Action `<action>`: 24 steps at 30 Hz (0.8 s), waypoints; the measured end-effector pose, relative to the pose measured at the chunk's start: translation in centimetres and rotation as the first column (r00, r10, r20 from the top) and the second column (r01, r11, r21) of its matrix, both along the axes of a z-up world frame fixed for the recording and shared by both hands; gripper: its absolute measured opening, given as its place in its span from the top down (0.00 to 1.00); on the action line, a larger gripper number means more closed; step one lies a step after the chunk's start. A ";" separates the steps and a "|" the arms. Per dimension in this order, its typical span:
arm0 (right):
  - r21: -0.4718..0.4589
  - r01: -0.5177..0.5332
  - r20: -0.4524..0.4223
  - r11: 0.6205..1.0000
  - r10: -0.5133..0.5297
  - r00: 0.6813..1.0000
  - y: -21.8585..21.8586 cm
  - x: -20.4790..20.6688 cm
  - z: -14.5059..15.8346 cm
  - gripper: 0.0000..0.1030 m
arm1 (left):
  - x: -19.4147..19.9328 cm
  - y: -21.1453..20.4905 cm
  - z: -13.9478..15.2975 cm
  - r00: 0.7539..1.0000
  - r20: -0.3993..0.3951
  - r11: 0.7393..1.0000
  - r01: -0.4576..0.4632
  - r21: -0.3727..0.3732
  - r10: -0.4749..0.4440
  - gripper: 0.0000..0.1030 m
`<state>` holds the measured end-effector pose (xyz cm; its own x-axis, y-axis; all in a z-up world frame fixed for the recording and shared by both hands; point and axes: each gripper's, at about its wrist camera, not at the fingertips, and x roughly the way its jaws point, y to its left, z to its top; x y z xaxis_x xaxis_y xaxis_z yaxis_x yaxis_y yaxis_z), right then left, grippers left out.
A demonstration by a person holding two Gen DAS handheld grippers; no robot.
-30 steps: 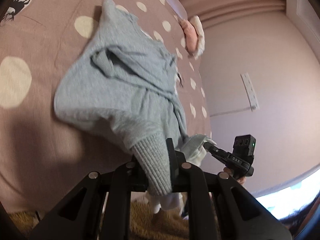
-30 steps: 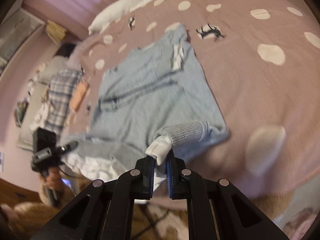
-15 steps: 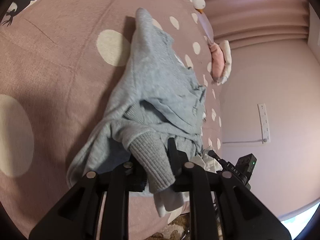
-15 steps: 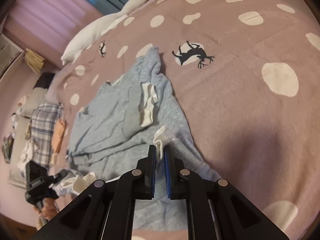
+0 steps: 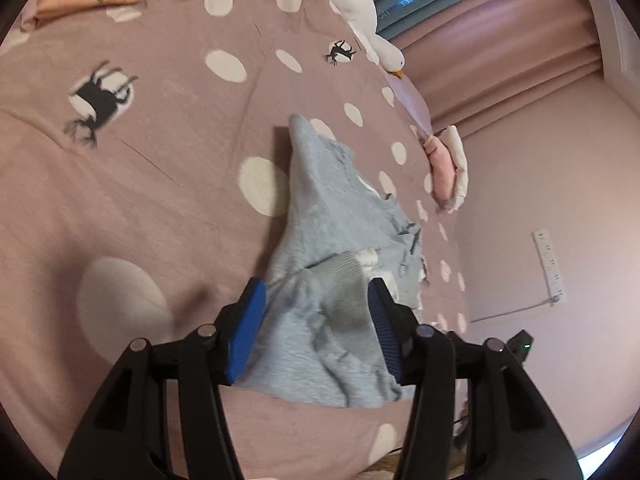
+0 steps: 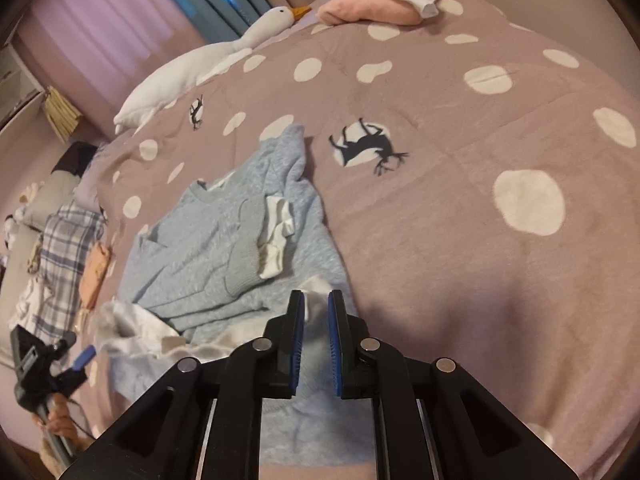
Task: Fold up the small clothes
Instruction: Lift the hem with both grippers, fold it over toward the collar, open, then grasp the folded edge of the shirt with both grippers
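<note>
Our sweater [image 5: 336,216] lay lengthwise, running away from us up the bed [image 5: 140,184]. Our left gripper [image 5: 314,320] had just been opening, its jaws apart around a loose cuff [image 5: 344,284]. Our right gripper [image 6: 316,320] nipped white fabric [image 6: 314,300], blurred.

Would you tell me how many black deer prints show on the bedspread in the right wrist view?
2: a large deer print right of the light blue sweater's far tip, and a small deer print near the goose plush. The sweater may hide more.

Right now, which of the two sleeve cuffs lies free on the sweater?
The white-edged cuff folded across the blue sweater's chest; the other sits between the right gripper's fingers.
</note>
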<state>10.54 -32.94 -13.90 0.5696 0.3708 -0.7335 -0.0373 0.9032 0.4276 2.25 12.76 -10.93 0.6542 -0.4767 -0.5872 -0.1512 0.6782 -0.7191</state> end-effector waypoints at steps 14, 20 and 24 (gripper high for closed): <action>-0.092 -0.119 -0.086 0.989 0.111 0.990 1.2 -0.2 -1.9 0.55 | 4.0 -6.0 -1.5 0.988 0.010 0.954 0.147 0.260 -0.155 0.48; -0.134 -0.139 -0.086 0.981 0.128 0.988 1.8 0.8 -2.6 0.55 | 5.7 -7.7 -2.6 0.983 -0.007 0.900 0.172 0.401 -0.185 0.48; -0.121 -0.146 -0.119 0.982 0.131 0.984 1.7 1.7 -3.6 0.55 | 6.4 -7.6 -3.7 0.983 -0.033 0.891 0.178 0.419 -0.180 0.49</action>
